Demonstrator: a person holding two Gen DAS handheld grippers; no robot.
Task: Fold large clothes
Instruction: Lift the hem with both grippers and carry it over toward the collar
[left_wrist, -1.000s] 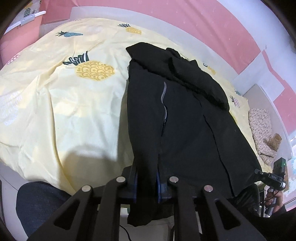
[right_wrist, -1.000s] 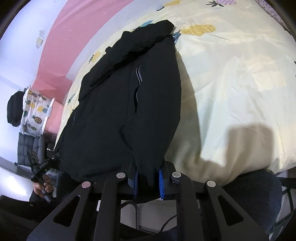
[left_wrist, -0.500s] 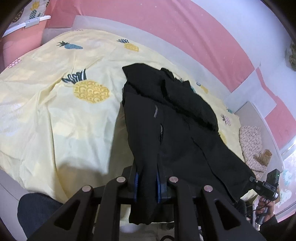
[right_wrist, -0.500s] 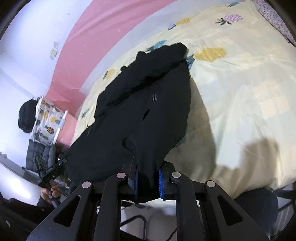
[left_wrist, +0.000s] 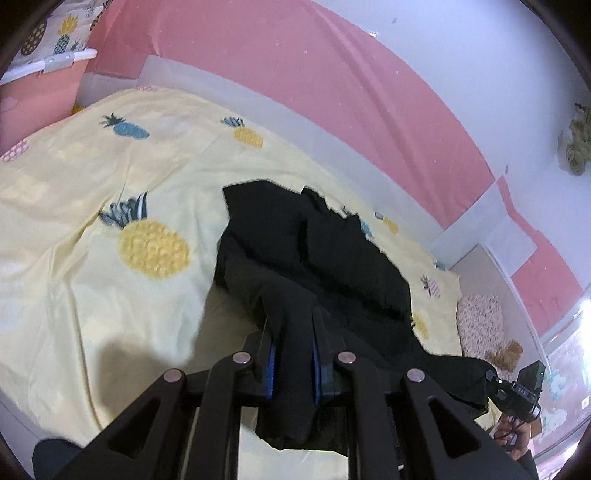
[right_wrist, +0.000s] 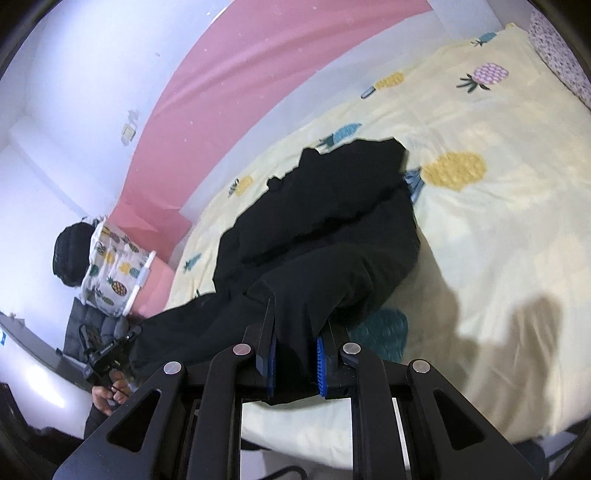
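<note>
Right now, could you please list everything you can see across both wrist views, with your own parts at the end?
Large black fabric garment: one, black, lying on the bed, near edge lifted and pinched by both claws.
Pale yellow pineapple-print bed sheet: one, yellow with coloured pineapples, covering the bed under the garment.
Pink-and-white wall: one, pink band on white, behind the bed.
Pineapple-print white fabric on a pink rail: one, white with pineapples, at the bed end.
Floral pink-white cushion: one, beside the bed's far corner.
Left claw: one, black with blue pads, shut on the garment.
Right claw: one, black with blue pads, shut on the garment.
</note>
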